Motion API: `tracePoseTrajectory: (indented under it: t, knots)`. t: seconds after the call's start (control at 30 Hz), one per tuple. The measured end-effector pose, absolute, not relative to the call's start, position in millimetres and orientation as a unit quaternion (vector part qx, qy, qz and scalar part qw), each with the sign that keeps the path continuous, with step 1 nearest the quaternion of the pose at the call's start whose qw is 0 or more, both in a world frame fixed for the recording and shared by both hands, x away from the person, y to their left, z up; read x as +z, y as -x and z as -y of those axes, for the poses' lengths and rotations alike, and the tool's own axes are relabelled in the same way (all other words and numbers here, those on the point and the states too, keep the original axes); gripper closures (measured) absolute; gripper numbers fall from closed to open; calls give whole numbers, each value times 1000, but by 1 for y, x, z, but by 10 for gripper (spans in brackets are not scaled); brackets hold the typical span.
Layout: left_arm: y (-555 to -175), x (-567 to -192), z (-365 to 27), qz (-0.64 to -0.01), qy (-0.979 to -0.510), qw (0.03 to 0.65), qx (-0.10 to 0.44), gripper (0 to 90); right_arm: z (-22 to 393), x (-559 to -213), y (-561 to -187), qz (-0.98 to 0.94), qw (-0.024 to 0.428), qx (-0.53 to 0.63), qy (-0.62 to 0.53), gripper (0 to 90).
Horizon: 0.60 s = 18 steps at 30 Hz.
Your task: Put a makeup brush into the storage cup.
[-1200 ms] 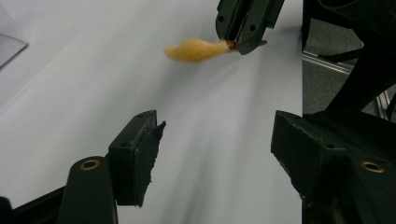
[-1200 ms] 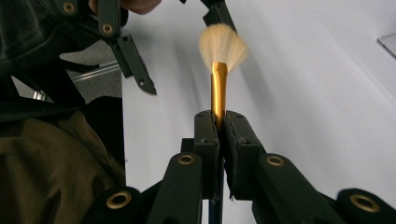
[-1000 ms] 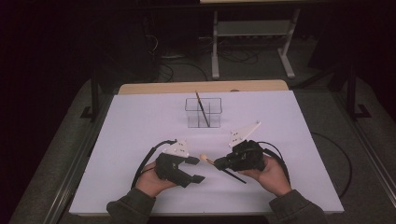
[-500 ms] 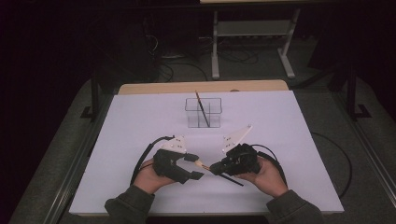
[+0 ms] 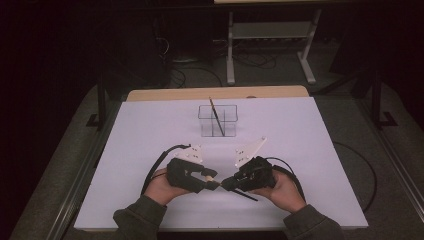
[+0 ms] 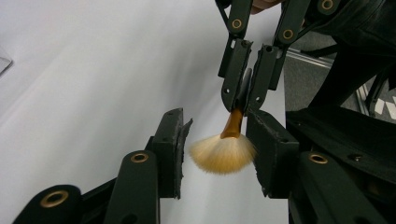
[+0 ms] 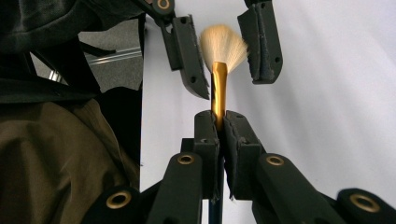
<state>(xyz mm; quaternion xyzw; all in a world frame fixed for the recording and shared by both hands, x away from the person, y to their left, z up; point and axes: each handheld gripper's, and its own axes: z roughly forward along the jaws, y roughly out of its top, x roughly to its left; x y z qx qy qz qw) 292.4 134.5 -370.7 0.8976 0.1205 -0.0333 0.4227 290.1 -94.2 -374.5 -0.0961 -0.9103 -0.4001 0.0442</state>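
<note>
We note the right gripper pinching the brush by its gold ferrule above the desk, long axis aimed at the left gripper, whose spread jaws, just closing, flank the bristles without pressing them.
</note>
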Motion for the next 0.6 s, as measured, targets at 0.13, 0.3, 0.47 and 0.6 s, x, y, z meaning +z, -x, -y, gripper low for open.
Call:
tracePoseTrajectory:
  t: [0.13, 0.3, 0.47, 0.6]
  knots:
    - [-292, -370, -136, -118, -897, 424, -36, 630, 93, -375, -290, 912, 42, -397, 93, 836]
    - [-293, -371, -137, -117, -898, 422, -45, 668, 92, -375, -289, 913, 39, -396, 91, 837]
    - [-294, -371, -138, -116, -898, 421, -51, 695, 92, -376, -289, 914, 39, -393, 89, 836]
    - [-294, -371, -138, -114, -899, 420, -55, 705, 92, -376, -289, 915, 37, -392, 87, 836]
